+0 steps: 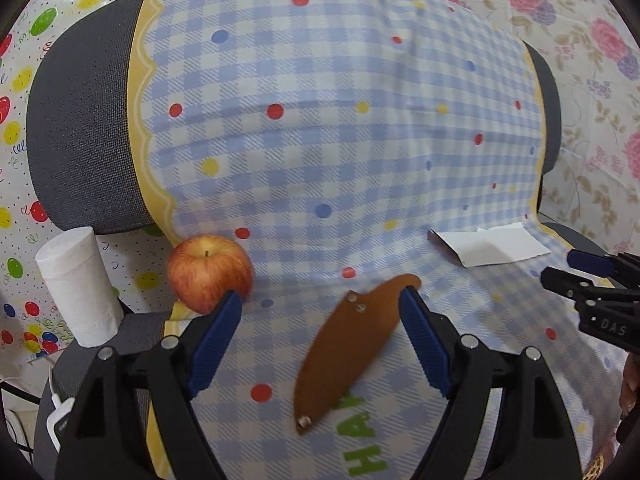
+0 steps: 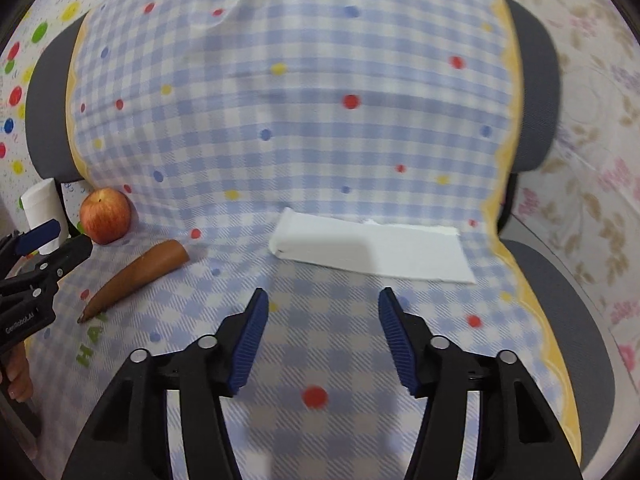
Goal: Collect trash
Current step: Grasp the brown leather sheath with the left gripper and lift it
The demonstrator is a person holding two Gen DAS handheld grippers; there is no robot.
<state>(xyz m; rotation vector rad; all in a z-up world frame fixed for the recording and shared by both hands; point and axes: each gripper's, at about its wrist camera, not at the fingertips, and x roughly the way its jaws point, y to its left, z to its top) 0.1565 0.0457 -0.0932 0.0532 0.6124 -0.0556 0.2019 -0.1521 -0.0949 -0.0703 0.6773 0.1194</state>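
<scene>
- While both grippers, left gripper (image 1: 320, 300) and right gripper (image 2: 322, 298), stand spread and empty, one white tissue (image 2: 372, 254) lies near the chair seat's (image 2: 576, 320) right edge.
- One brown sheath (image 1: 348, 352), one apple (image 1: 210, 272) at the left edge, one paper roll (image 1: 80, 284) beyond it.

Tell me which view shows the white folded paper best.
The right wrist view: the white folded paper lies whole and central, just beyond the open right gripper. The left wrist view catches it only small at the right edge.

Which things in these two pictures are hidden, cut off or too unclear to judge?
- Left wrist view: the brown leather sheath shows no contents.
- Left wrist view: the right gripper is cut by the edge, so its opening is unclear there.
- Right wrist view: the white folded paper is blurred.
</scene>
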